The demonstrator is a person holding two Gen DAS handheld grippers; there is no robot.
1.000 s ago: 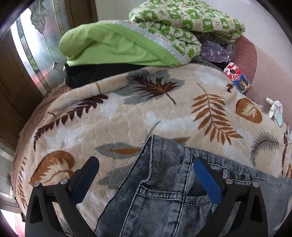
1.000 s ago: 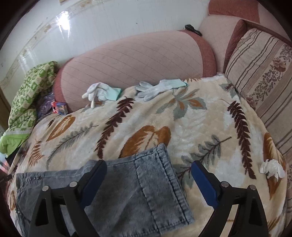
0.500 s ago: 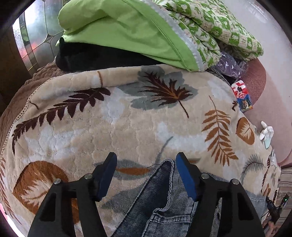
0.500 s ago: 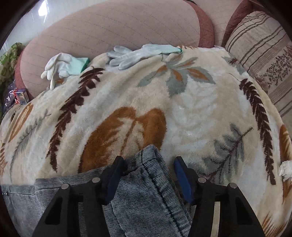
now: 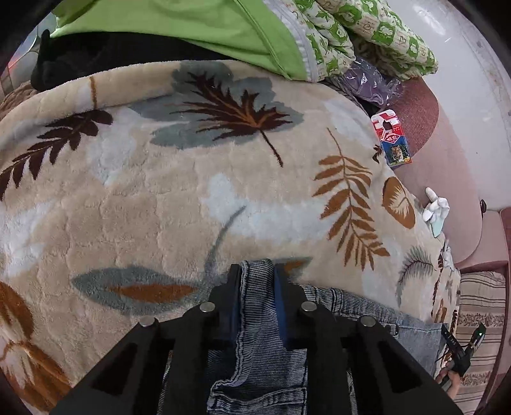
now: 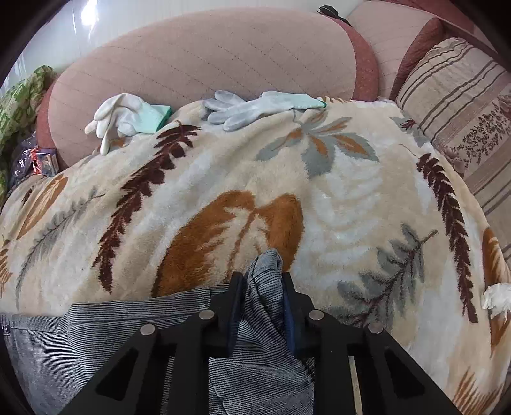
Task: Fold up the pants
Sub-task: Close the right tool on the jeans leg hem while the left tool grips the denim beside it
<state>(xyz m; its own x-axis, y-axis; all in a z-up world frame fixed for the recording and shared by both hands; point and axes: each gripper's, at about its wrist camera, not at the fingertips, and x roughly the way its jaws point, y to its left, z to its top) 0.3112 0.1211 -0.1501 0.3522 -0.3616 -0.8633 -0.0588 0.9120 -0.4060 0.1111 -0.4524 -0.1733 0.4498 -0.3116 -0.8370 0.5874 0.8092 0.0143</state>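
Note:
Grey-blue denim pants (image 5: 351, 303) lie flat on a leaf-patterned fleece blanket (image 5: 143, 207). In the left wrist view my left gripper (image 5: 257, 271) points steeply down, its jaws closing with the blue pads pressed on a raised fold at the pants' corner, near a pocket. The right wrist view shows the pants (image 6: 95, 335) spread to the lower left. There my right gripper (image 6: 263, 281) has its jaws closing on a bunched corner of the denim that pokes up between the fingers. Behind both grippers the cloth is hidden.
Green bedding (image 5: 223, 28) and a black cloth (image 5: 95, 54) are piled at the blanket's far end. A red-blue packet (image 5: 391, 140) lies by the pink backrest (image 6: 207, 60). Two white gloves (image 6: 127, 115) (image 6: 255, 107), a striped cushion (image 6: 463, 111) and a crumpled tissue (image 6: 495, 297) border the blanket.
Both grippers have sunk onto the pants and gone from wide open to pinched on a denim corner. The cloth now stands bunched up between each pair of pads.

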